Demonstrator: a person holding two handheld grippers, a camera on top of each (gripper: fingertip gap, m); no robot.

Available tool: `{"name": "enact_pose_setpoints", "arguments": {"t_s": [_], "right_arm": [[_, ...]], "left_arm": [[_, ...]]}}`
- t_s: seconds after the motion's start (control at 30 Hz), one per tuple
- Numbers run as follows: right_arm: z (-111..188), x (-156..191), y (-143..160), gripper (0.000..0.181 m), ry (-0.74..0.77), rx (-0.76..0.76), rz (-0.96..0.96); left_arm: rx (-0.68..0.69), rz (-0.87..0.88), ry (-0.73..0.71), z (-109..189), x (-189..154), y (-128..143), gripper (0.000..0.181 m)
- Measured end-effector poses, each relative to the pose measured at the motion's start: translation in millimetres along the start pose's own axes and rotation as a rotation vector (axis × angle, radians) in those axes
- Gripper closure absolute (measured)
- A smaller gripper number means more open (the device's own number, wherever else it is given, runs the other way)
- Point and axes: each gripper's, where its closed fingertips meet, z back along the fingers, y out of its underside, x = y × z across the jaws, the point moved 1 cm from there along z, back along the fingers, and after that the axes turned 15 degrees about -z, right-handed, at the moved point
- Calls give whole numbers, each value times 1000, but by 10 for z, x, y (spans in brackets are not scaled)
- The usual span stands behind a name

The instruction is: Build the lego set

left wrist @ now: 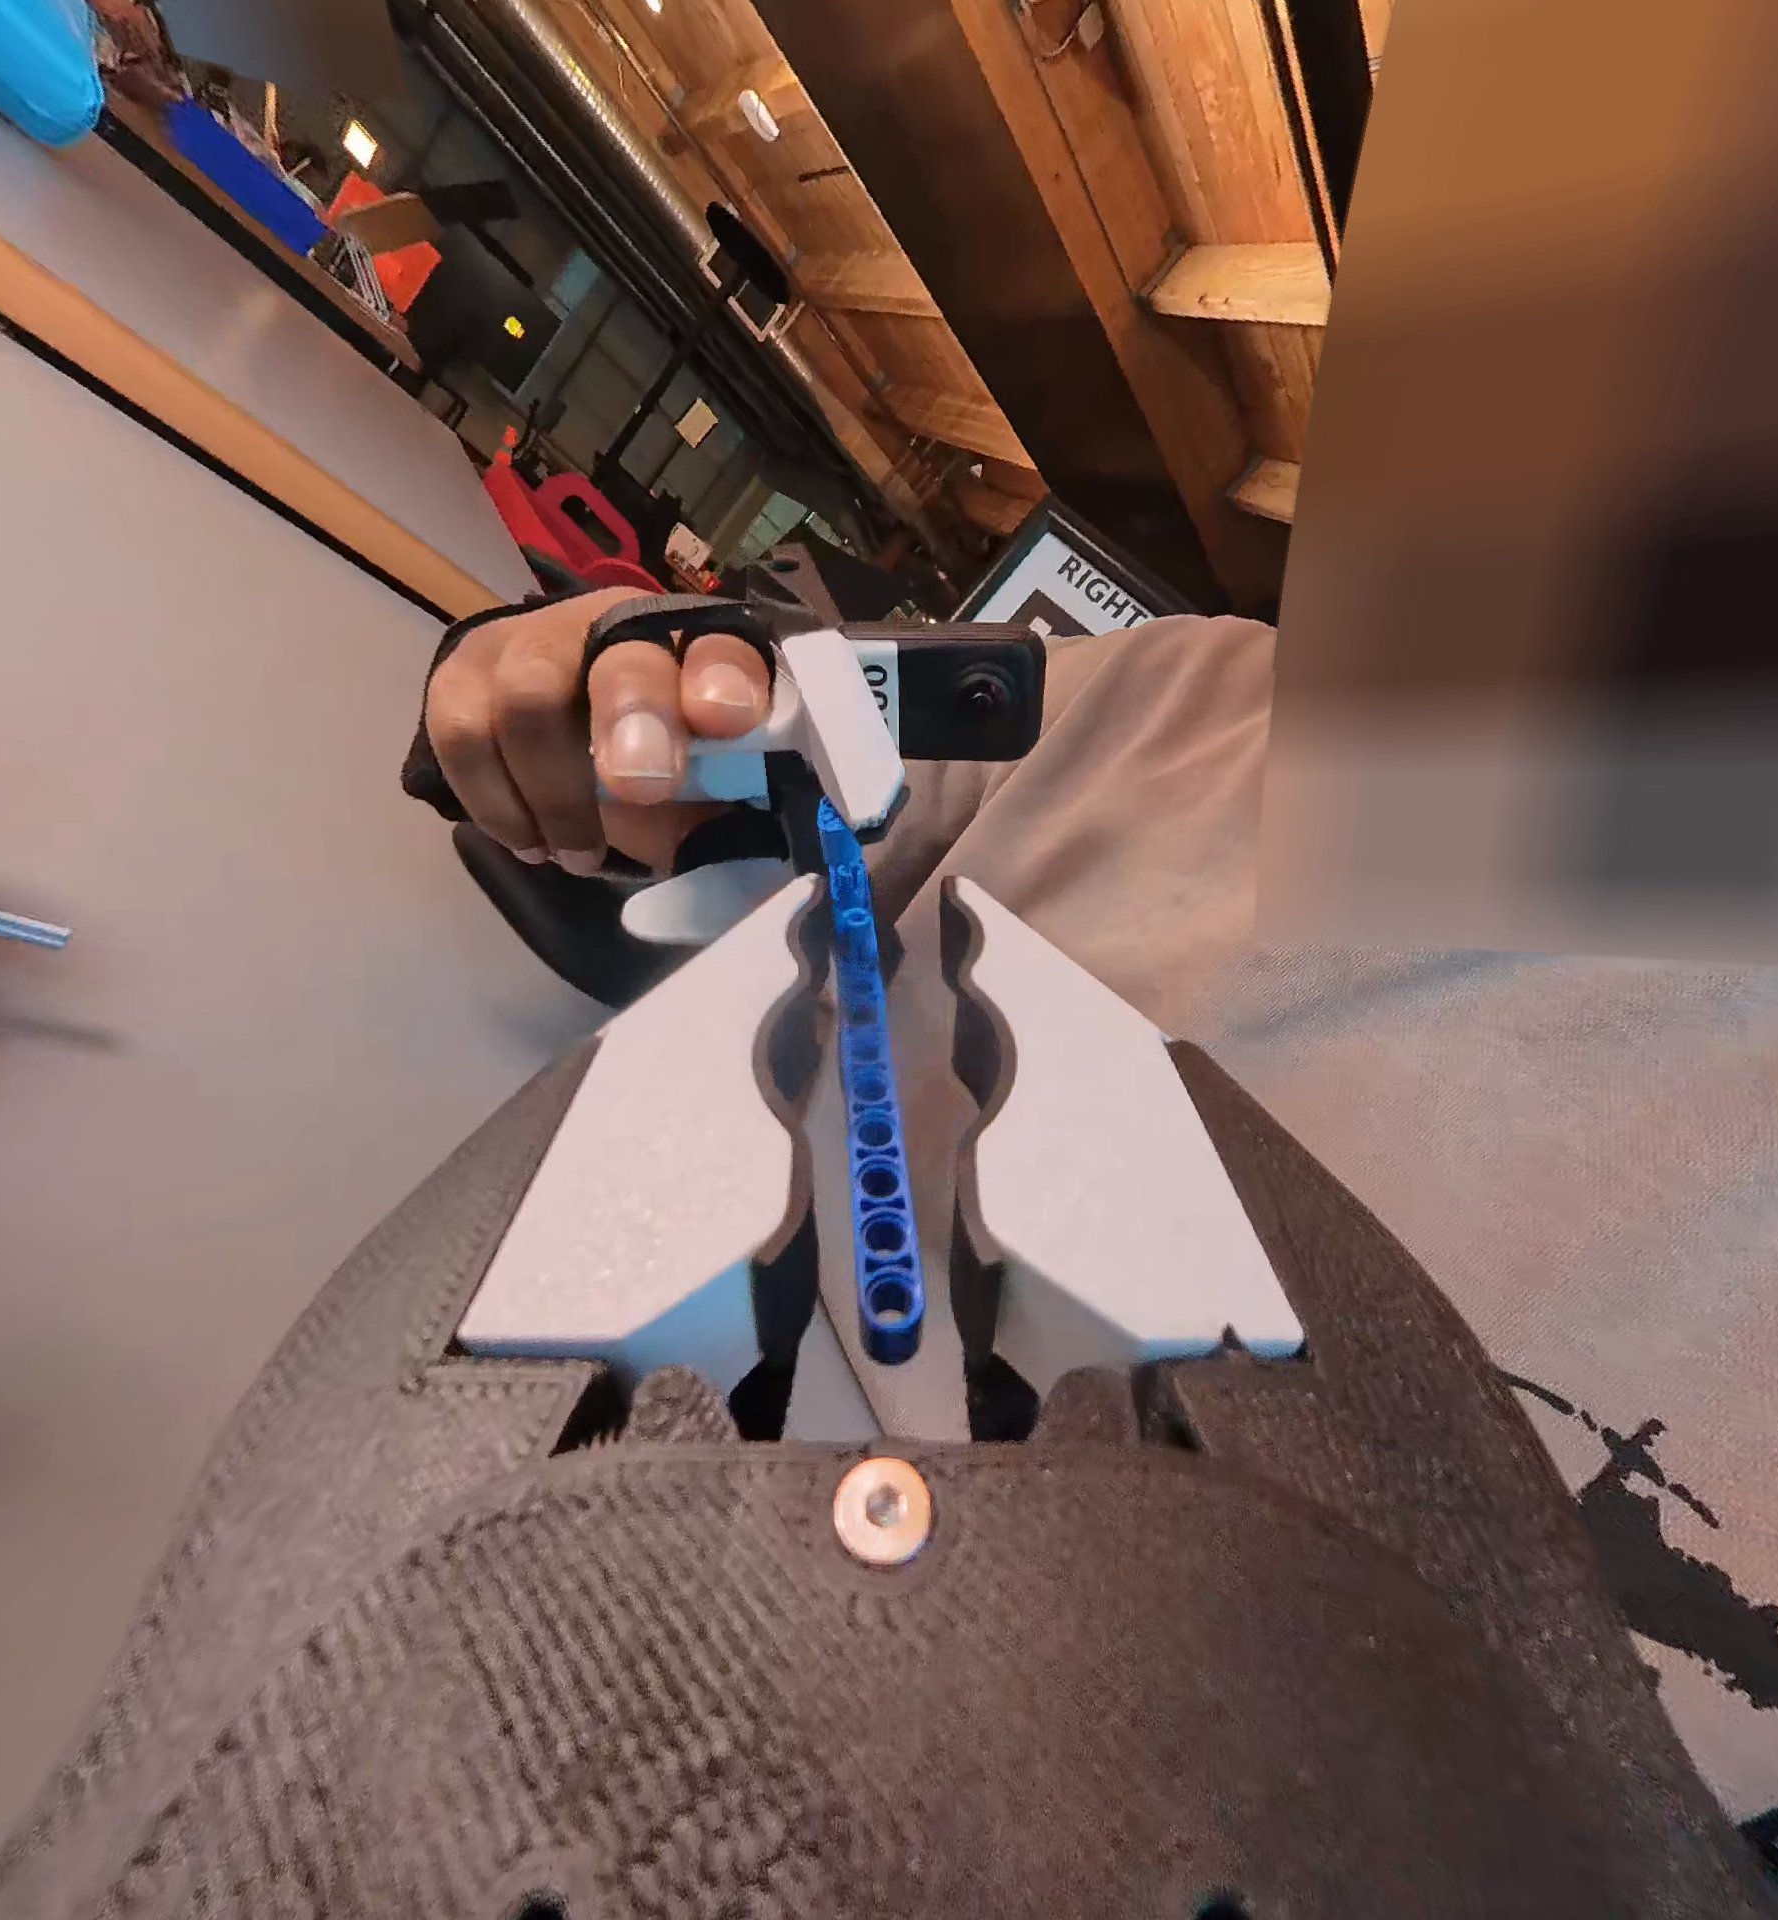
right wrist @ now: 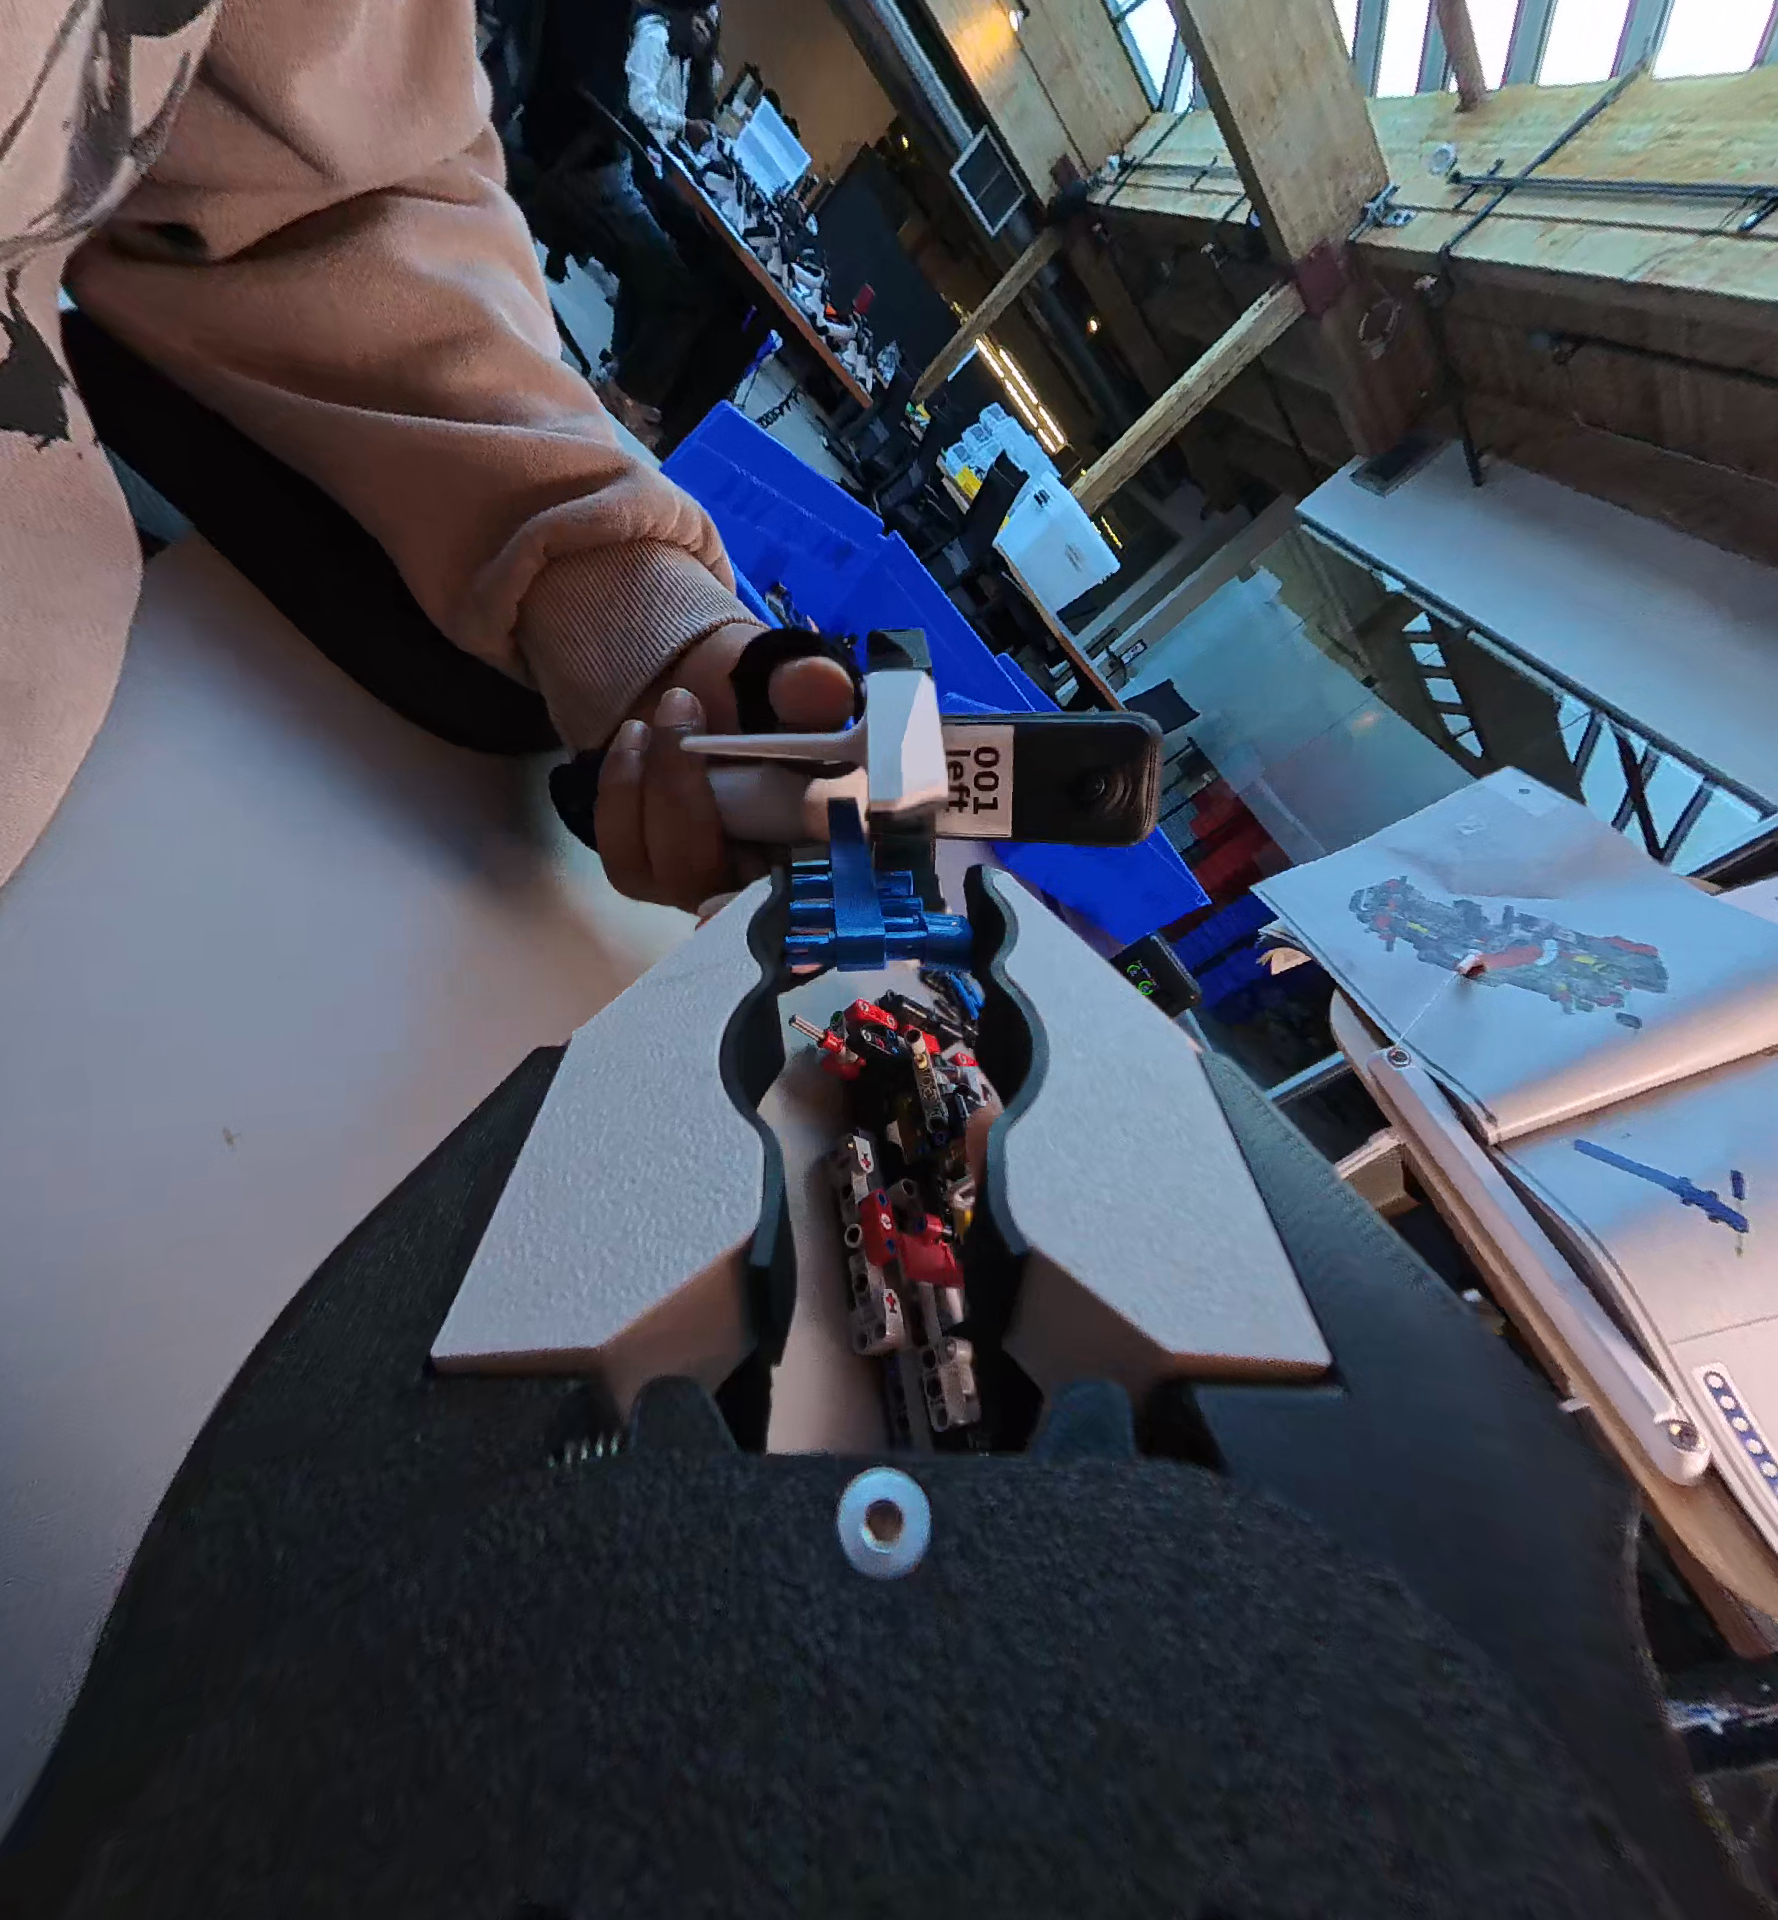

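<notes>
Only our left wrist view shows the blue beam (left wrist: 877,1132) end-on between our left gripper (left wrist: 880,894), spread wide; its 12 o'clock end sits in our right gripper (right wrist: 877,914), clamped there. Only that view shows the lego model (right wrist: 906,1174) on the tabletop (right wrist: 189,987), partly hidden.

Each wrist camera faces the other closely, sharing the blue beam (left wrist: 869,1091).

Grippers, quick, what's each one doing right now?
Left gripper: open; the blue beam runs between its fingers with a gap on both sides.
Right gripper: closed on the blue beam's far end.
</notes>
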Motion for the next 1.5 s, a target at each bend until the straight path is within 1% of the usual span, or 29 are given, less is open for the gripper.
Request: {"name": "enact_pose_setpoints", "arguments": {"t_s": [0.17, 0.3, 0.4, 0.47, 0.53, 0.6, 0.63, 0.7, 0.77, 0.9, 1.13, 1.23, 1.4, 1.43, 1.47, 1.5], "right_arm": [[-18, 34, -29, 149, 4, -2, 33], [-17, 25, -26, 148, 21, 16, 38], [6, 1, -17, 135, -1, 33, -37], [40, -31, -34, 133, -27, 27, -151], [85, -102, -30, 145, -72, 18, -383], [126, -180, 30, 155, -108, 26, -568], [138, -205, 65, 158, -122, 34, -632], [152, -180, 66, 169, -179, 30, -714], [145, -135, 56, 175, -215, 28, -727], [140, -89, 72, 177, -268, 25, -763], [164, -22, 20, 177, -358, -7, -771], [166, -21, 11, 176, -375, -15, -803], [162, -57, -15, 176, -340, -30, -818], [161, -60, -15, 173, -336, -28, -814], [162, -68, -24, 161, -331, -33, -811], [170, -76, -40, 155, -329, -40, -804]], "left_arm": [[53, -68, -61, -33, 10, 43, 176], [132, -212, -134, -36, 9, 43, 177], [177, -348, -207, -11, 20, 0, 176], [226, -436, -277, 27, 73, 0, 176], [259, -513, -329, 55, 108, -9, 176], [299, -586, -363, 70, 131, -1, 176], [309, -614, -371, 67, 130, -3, 176], [336, -655, -383, 63, 136, 12, 176], [356, -676, -375, 49, 125, 36, 176], [392, -705, -371, 35, 117, 79, 176], [386, -727, -327, -12, 52, 108, 176], [383, -738, -324, -18, 42, 104, 176], [359, -750, -343, -16, 48, 59, 176], [353, -738, -344, -13, 53, 51, 176], [346, -721, -346, -3, 63, 45, 176], [337, -698, -344, 8, 73, 44, 176]]}}
